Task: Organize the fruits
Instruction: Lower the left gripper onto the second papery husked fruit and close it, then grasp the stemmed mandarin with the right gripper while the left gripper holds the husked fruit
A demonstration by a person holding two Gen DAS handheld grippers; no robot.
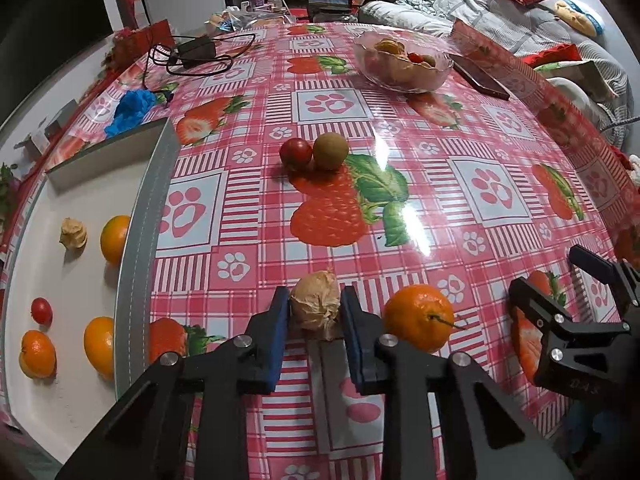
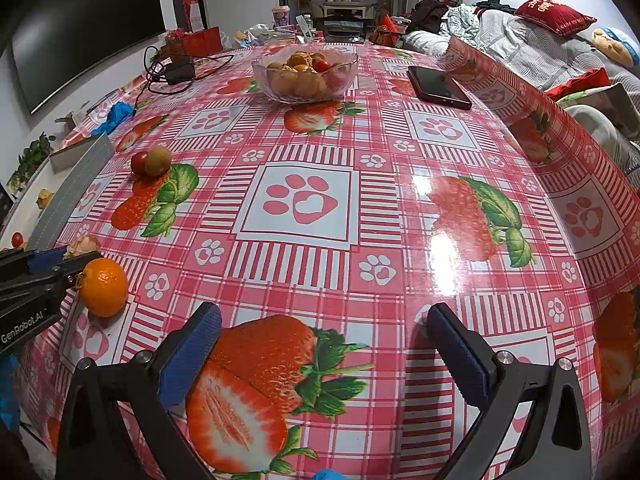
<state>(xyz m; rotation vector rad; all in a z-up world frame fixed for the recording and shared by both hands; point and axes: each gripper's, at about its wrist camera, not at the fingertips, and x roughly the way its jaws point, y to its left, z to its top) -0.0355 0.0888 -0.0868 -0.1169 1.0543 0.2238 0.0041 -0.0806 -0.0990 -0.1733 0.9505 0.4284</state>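
My left gripper is shut on a tan papery husk fruit at the table surface; it also shows in the right wrist view. An orange lies just right of it, also in the right wrist view. A red tomato and a green-brown kiwi touch each other mid-table. A white tray on the left holds several oranges, a husk fruit and a small tomato. My right gripper is open and empty over the tablecloth.
A glass bowl with several fruits stands at the far side. A dark phone lies right of it. A charger with cable and a blue crumpled glove lie far left. A raised tablecloth fold runs along the right edge.
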